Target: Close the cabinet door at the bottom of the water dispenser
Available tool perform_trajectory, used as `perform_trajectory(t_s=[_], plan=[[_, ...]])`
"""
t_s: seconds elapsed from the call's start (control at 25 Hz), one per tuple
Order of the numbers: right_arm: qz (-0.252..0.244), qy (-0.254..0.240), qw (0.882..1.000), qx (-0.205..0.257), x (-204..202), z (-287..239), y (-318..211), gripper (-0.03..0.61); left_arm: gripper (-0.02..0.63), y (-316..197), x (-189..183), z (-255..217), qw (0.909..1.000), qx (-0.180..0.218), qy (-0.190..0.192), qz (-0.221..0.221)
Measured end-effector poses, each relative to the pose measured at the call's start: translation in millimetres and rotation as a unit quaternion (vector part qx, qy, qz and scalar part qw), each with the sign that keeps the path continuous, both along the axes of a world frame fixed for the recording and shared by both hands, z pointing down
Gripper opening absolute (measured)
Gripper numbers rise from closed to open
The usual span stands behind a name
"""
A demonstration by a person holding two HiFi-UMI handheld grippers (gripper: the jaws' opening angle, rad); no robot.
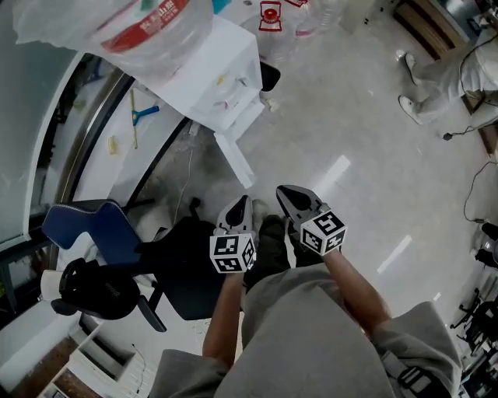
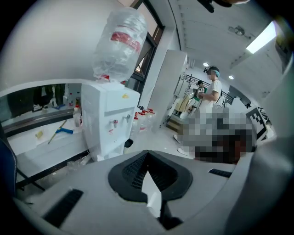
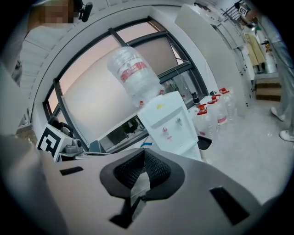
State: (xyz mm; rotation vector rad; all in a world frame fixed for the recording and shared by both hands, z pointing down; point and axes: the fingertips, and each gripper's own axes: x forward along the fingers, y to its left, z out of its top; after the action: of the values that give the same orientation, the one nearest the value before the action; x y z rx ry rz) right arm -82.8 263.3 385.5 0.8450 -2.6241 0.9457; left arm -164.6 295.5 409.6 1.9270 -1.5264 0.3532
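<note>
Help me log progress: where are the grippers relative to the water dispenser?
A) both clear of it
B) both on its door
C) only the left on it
A: the head view shows the left gripper and right gripper near the person's legs, well apart from the water dispenser.

Dispenser foot, left gripper view: your left gripper covers the bottom of the water dispenser, so the cabinet door is out of sight there.
Dispenser foot, right gripper view: your right gripper hides everything a little below the taps.
Cabinet door, head view: you see it only edge-on from above, so its face and hinge can't be made out.
Water bottle: cut off by the top edge; the red label's print is too small to read.
Floor bottles: cut off by the top edge.
Person: cut off by the right edge, with only the legs and shoes showing.
</note>
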Motion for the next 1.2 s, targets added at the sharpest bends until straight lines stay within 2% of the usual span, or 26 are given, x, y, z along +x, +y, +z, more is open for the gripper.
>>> perform_trajectory(t_s=[0.2, 0.44, 0.6, 0.72, 0.92, 0.96, 1.08, 1.2], plan=[[0.018, 0.009, 1.000, -0.014, -30, 45, -21, 0.011, 0.008, -15, -23, 54, 0.9996, -0.020, 0.016, 0.010], [0.019, 0.024, 0.999, -0.036, -35, 101, -41, 0.011, 0.008, -33, -41, 130, 0.9982, -0.051, 0.028, 0.009], [0.000, 0.028, 0.998, -0.055, -34, 136, -49, 0.011, 0.008, -44, -43, 155, 0.9980, -0.054, 0.016, 0.028], [-0.011, 0.032, 0.997, -0.068, -33, 156, -53, 0.011, 0.008, -43, -46, 176, 0.9976, -0.065, 0.009, 0.023], [-0.020, 0.030, 0.997, -0.074, -37, 188, -63, 0.011, 0.009, -38, -51, 233, 0.9960, -0.083, -0.024, 0.020], [-0.021, 0.029, 0.997, -0.074, -37, 195, -64, 0.011, 0.023, -37, -50, 247, 0.9958, -0.087, -0.021, 0.019], [-0.019, 0.030, 0.997, -0.075, -35, 218, -64, 0.011, 0.127, -28, -47, 290, 0.9945, -0.103, -0.010, 0.016], [-0.012, 0.034, 0.996, -0.082, -28, 242, -62, 0.011, 0.183, -15, -45, 331, 0.9920, -0.122, -0.010, 0.030]])
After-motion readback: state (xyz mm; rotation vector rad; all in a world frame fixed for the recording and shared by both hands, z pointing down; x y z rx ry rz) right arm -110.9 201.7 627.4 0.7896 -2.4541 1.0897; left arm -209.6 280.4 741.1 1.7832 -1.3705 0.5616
